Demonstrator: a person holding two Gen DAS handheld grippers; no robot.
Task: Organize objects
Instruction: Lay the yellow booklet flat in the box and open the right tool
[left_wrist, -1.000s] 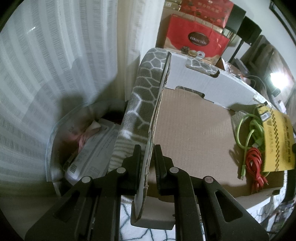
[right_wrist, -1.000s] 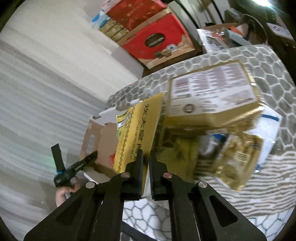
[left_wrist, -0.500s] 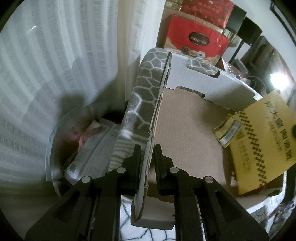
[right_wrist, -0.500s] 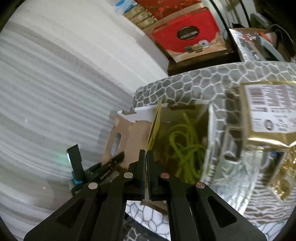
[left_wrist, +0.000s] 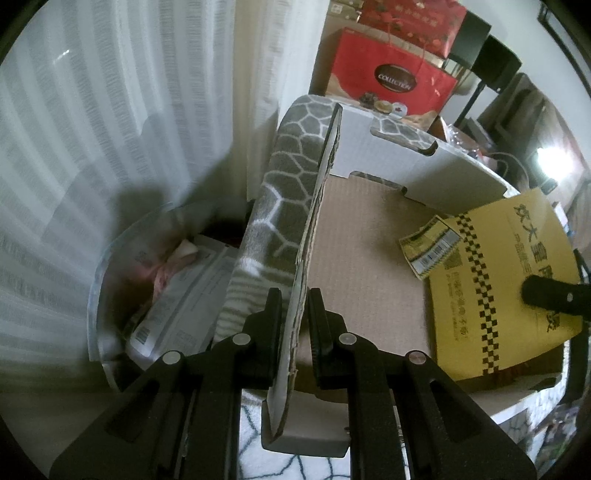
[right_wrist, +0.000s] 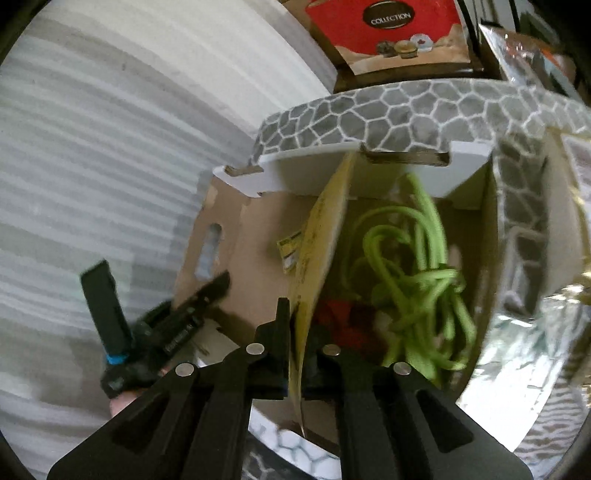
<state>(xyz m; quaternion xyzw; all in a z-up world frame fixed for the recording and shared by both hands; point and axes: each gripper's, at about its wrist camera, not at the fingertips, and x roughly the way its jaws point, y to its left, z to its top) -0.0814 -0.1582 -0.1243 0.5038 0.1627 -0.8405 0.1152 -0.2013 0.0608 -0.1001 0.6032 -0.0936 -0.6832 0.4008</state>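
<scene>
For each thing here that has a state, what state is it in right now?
Left tongs: shut on the cardboard box's side flap.
Right tongs: shut on the yellow envelope.
Cardboard box: open, flap held upright.
Yellow envelope: held inside the box, not released.
Green cable: coiled, lying in the box.
Red cable: in the box, partly hidden.

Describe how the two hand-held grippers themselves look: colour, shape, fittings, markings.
Both are matte black plastic. The left hand-held gripper and the right hand-held gripper each have two flat fingers on angled arms with slot cut-outs and round silver rivets. From the right wrist view, the left one's body bears small white lettering, too blurred to read, and an upright black handle with a blue band. No cables or sleeves show.
</scene>
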